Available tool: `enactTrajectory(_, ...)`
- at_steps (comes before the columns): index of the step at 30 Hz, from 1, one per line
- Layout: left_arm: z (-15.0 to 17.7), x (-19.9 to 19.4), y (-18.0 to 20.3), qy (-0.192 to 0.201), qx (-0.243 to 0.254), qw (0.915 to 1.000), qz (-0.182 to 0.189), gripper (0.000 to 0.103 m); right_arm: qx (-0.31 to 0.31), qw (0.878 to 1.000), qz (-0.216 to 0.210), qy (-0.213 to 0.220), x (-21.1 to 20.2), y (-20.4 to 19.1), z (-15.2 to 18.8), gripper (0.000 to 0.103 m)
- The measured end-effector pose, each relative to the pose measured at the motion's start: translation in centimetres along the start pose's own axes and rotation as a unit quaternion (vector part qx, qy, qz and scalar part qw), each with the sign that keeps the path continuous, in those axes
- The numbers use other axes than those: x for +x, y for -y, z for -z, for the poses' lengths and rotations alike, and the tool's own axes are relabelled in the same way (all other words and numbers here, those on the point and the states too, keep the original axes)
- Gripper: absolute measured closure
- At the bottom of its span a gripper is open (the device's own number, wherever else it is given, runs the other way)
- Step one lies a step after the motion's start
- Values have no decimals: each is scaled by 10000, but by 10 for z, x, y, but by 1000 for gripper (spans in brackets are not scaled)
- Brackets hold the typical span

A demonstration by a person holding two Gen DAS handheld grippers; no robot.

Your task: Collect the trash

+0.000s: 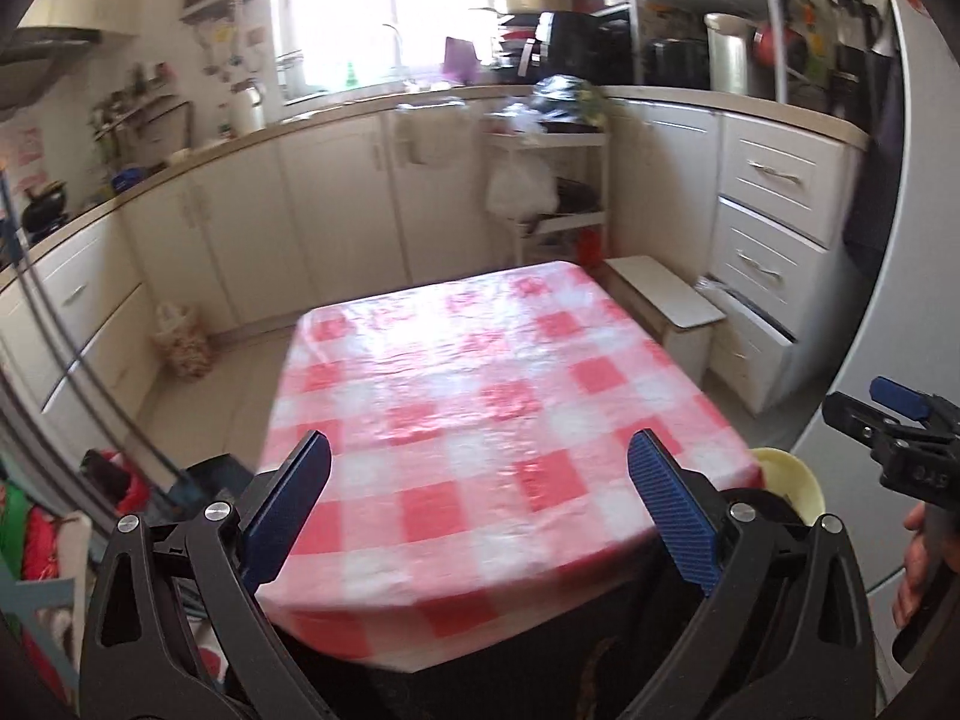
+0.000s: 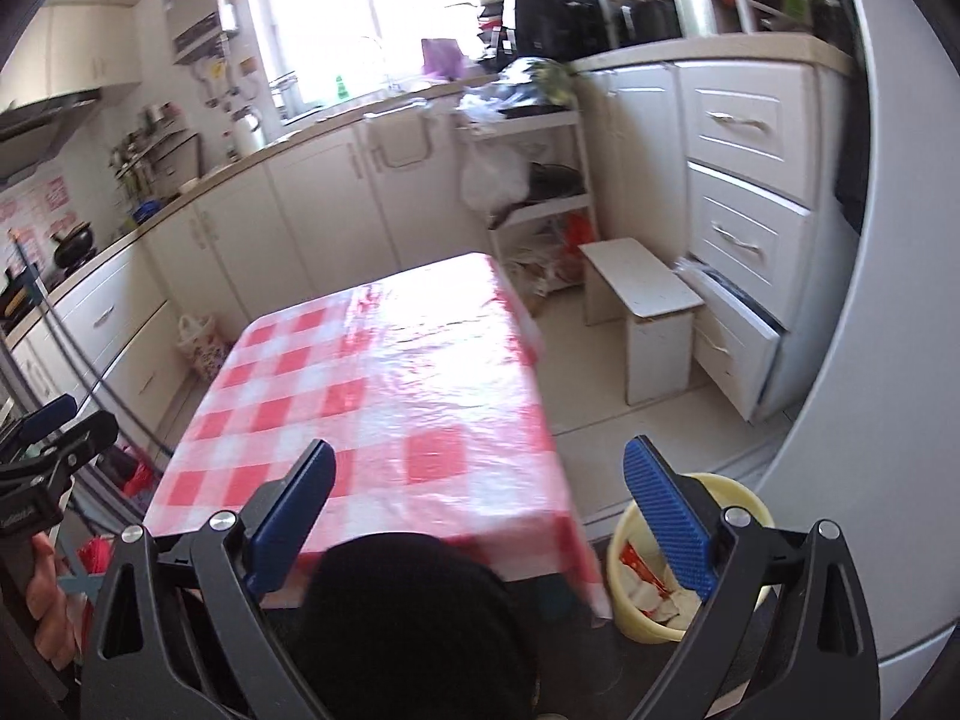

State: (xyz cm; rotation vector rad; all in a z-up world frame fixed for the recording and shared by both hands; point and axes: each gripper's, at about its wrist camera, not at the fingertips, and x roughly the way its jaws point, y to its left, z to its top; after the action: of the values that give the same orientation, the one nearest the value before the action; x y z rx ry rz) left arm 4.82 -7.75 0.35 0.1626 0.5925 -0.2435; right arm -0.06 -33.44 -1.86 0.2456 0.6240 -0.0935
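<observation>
I see the kitchen cabinets (image 2: 312, 222) wrapping the far walls from nine o'clock round to two o'clock, so the work area sits in the middle of the room. Ahead at twelve o'clock stands the table (image 1: 474, 396) under its red-checked cloth, and I find nothing lying on it; I judge the tabletop is done. The white stool (image 2: 642, 306) sits at about two o'clock off the table's far corner, well apart from my grippers. The yellow bin (image 2: 648, 612) stands on the floor at four o'clock in the right wrist view, just beside the table's near corner, placed where a drop from the table edge is short. The trash (image 2: 645, 585), red and white wrappers, lies inside it. My left gripper (image 1: 480, 510) hangs over the near edge of the table, jaws spread wide with nothing between them. My right gripper (image 2: 480, 516) is likewise wide apart and empty, its right finger (image 2: 669, 519) over the bin's mouth.
</observation>
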Motion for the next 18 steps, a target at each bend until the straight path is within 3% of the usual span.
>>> enactTrajectory(6,12,-13,-45,-2,-309,9985,-453,7,-438,9988,-178,135,-2,-46,-6,8)
enactTrajectory(18,23,-30,-56,54,-423,9958,-814,7,-962,9939,-399,350,-11,-88,-4,7)
